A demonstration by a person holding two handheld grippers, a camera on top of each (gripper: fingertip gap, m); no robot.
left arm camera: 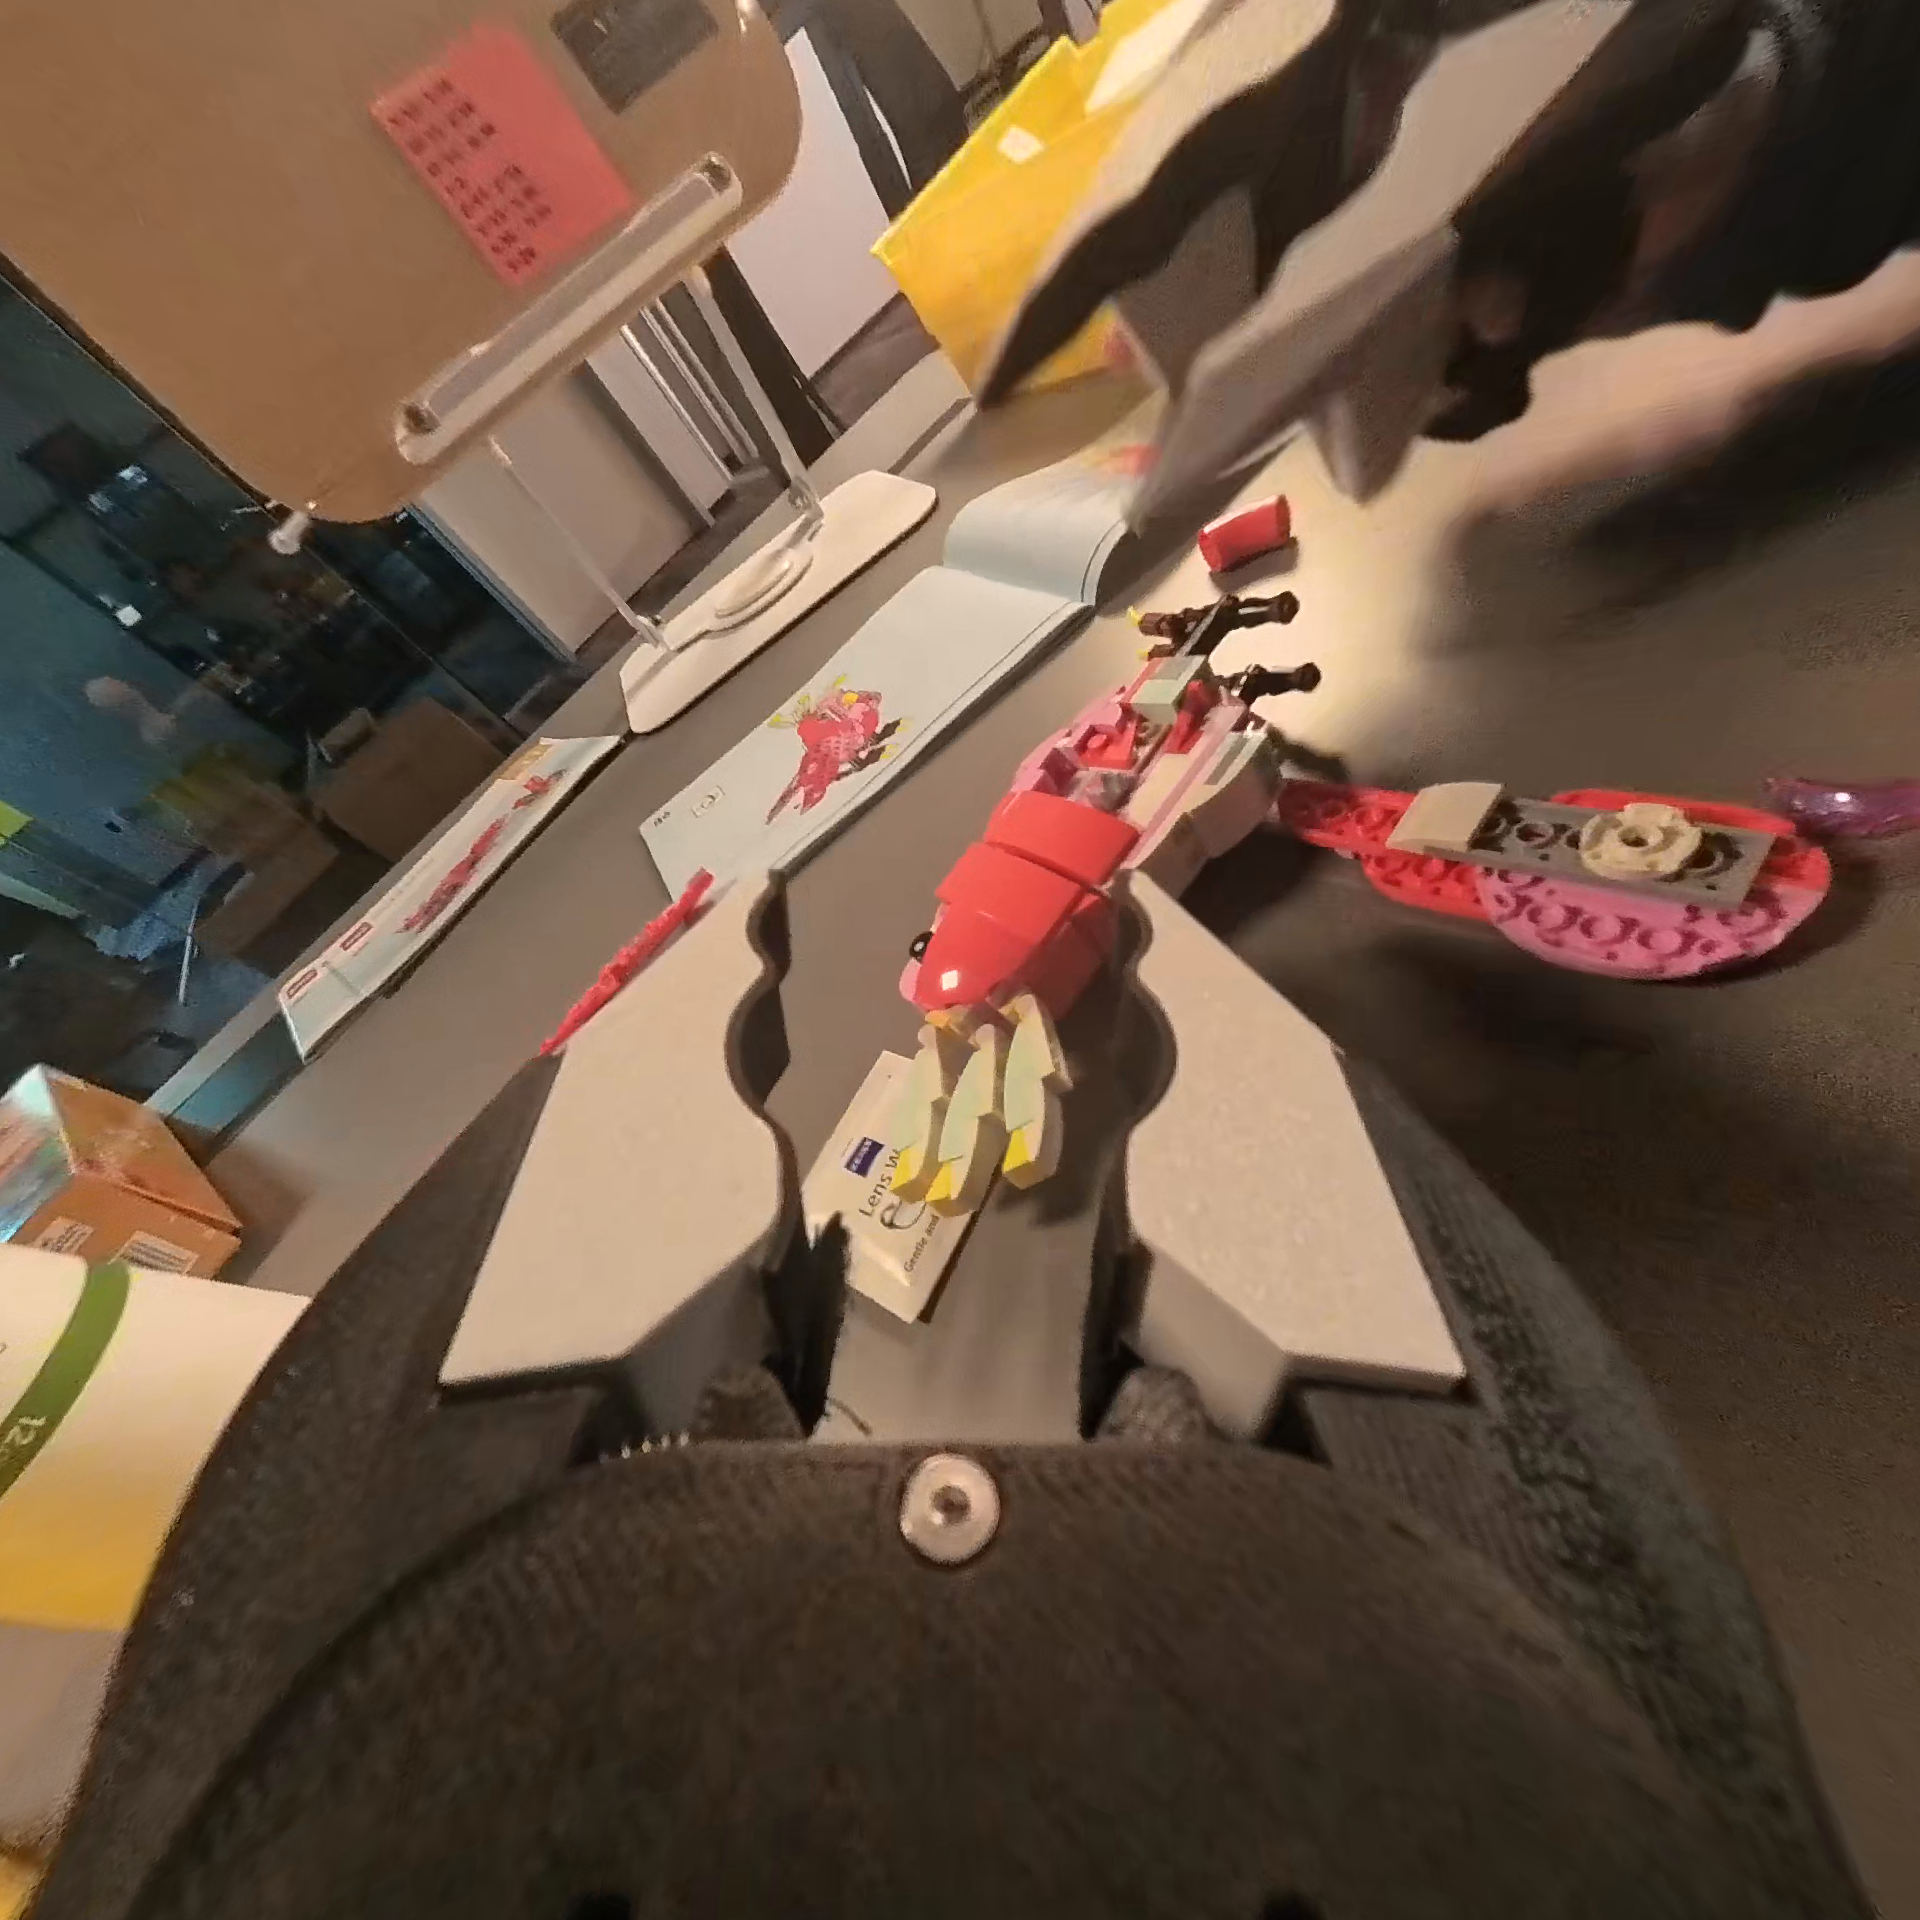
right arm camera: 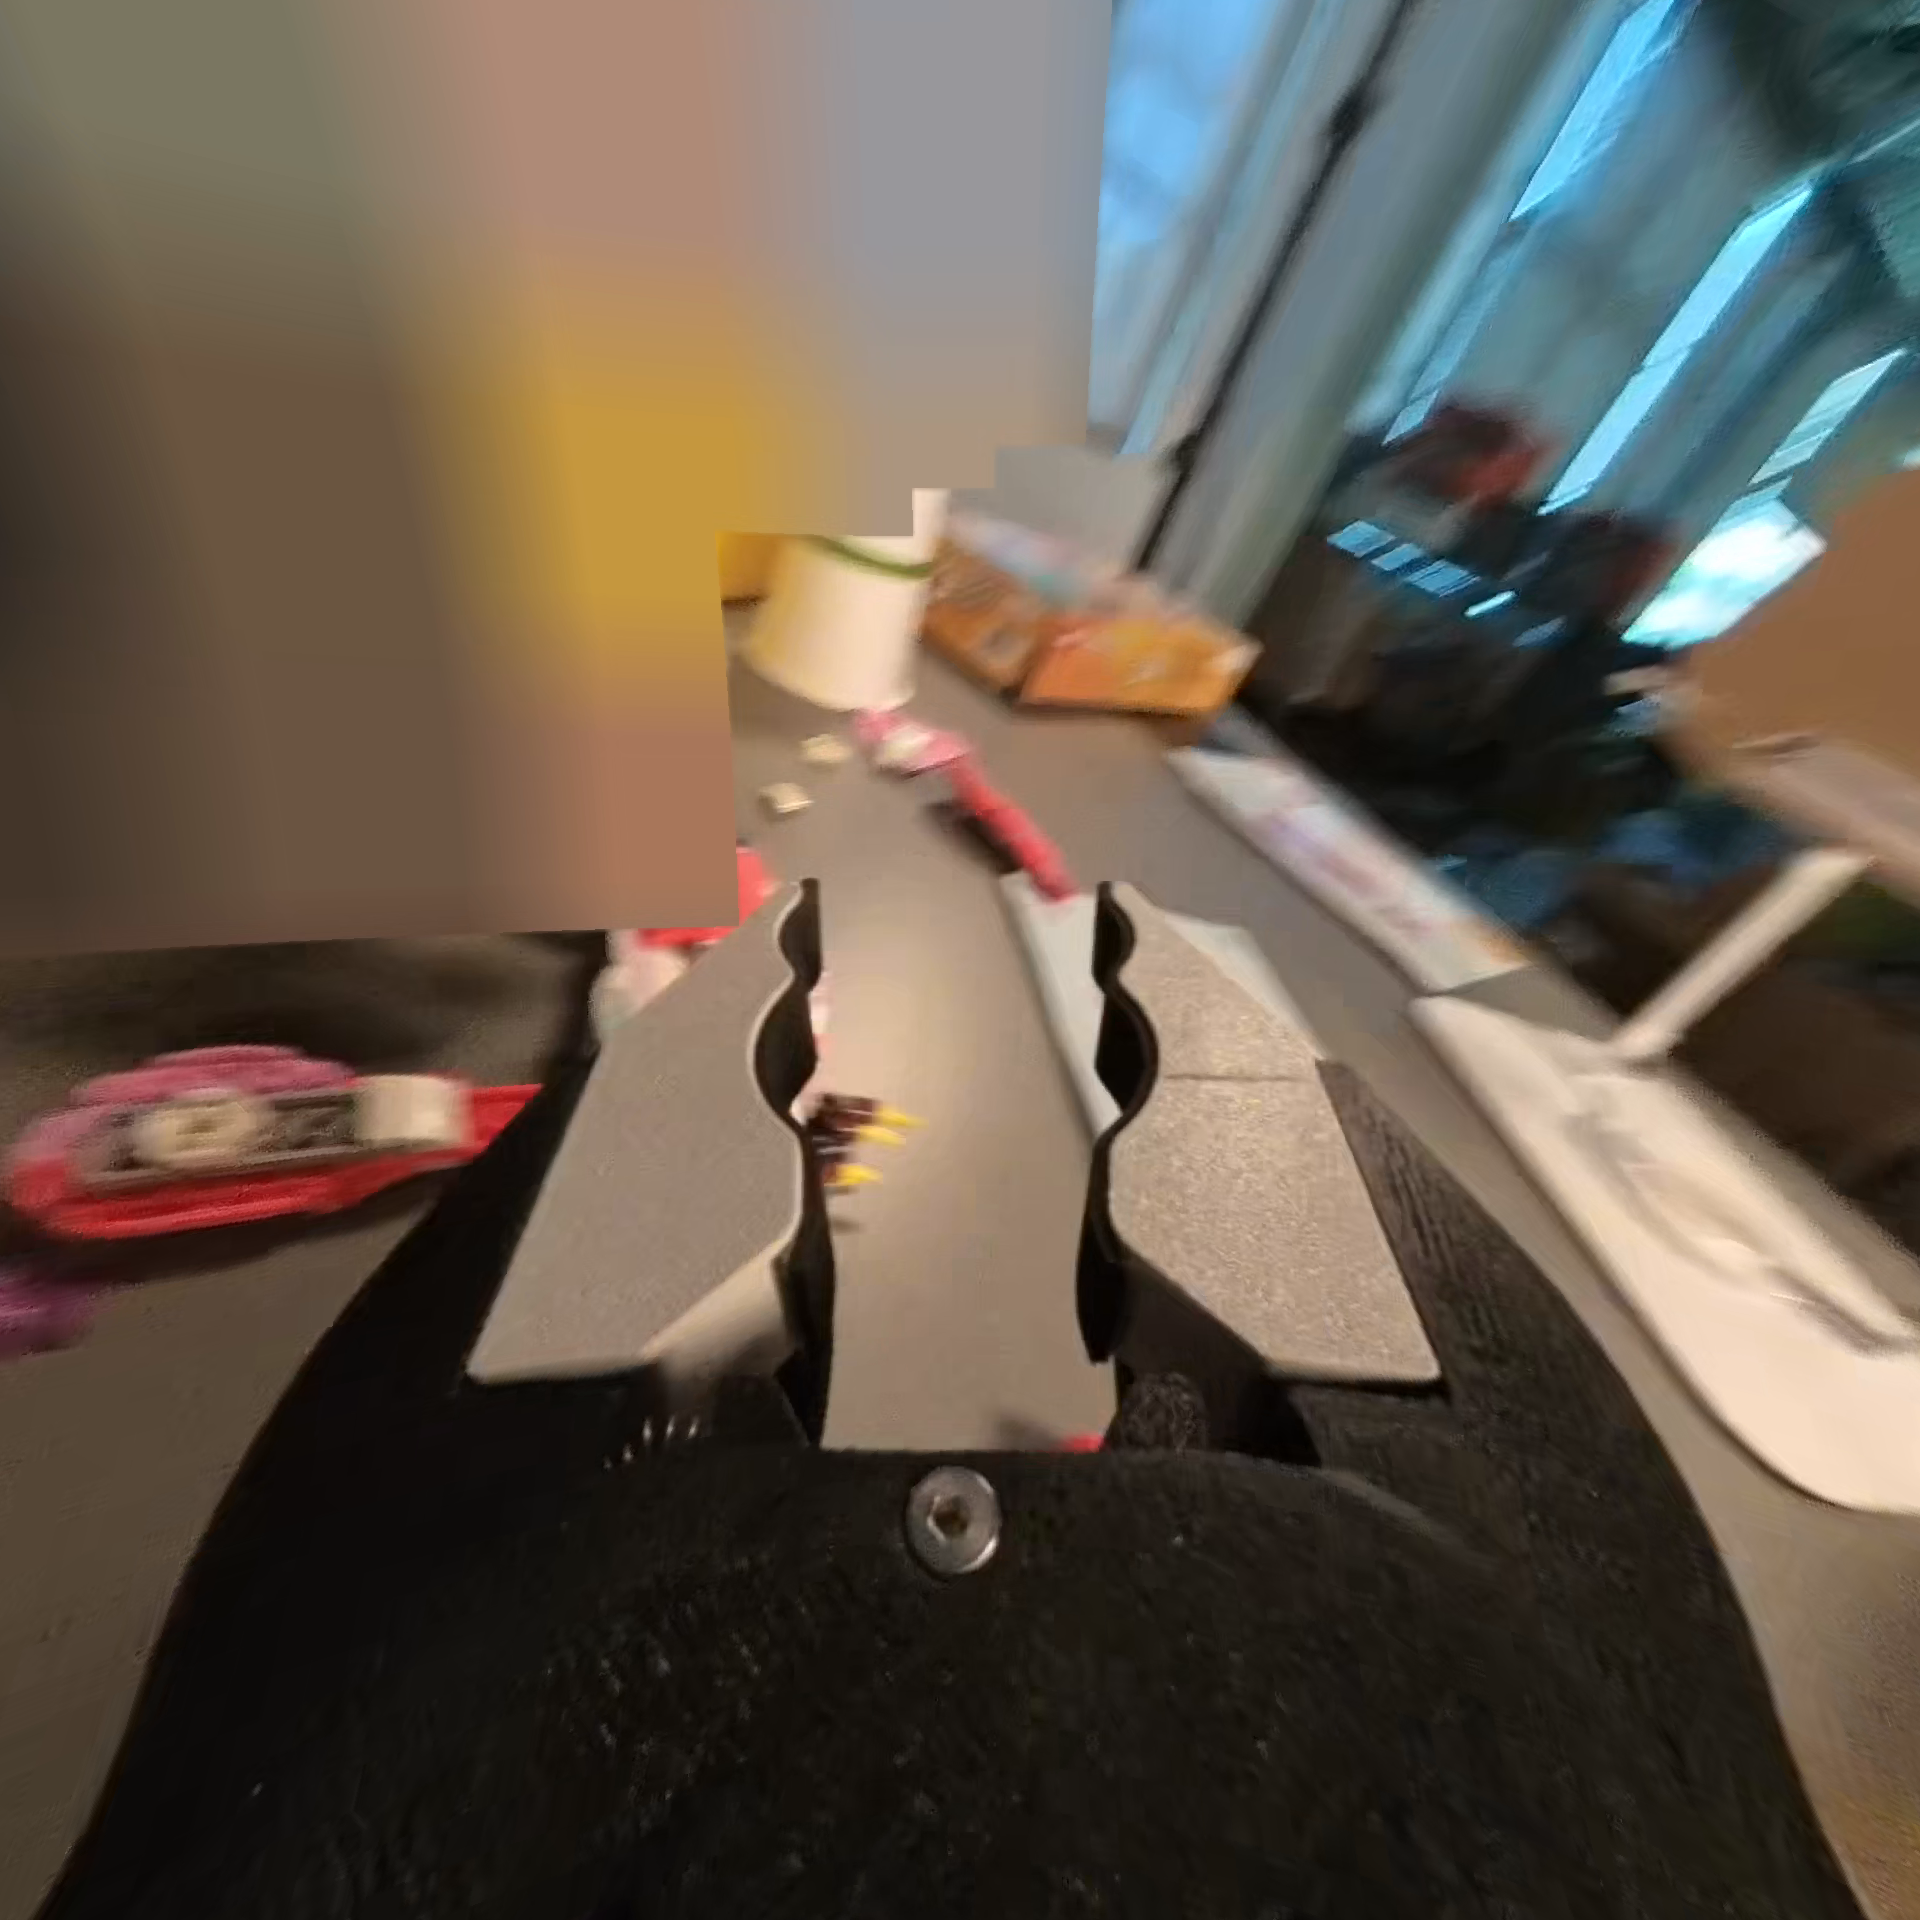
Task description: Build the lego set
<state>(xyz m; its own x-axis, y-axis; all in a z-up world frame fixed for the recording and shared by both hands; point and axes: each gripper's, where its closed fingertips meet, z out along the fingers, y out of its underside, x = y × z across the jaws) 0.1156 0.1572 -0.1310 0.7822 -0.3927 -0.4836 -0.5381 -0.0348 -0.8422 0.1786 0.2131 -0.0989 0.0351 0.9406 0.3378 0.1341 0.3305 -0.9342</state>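
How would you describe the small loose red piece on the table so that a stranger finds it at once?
Start at the open pale blue booklet on the dark table. Just right of its far corner lies the small red piece. Unlike the other red parts, it is a short stub, alone, attached to nothing.

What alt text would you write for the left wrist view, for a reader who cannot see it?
The open left gripper straddles a red and pink brick bird lying on a dark table, its pale feathers over a white sachet. Beyond lie a pink brick wing, an open booklet and the blurred right gripper.
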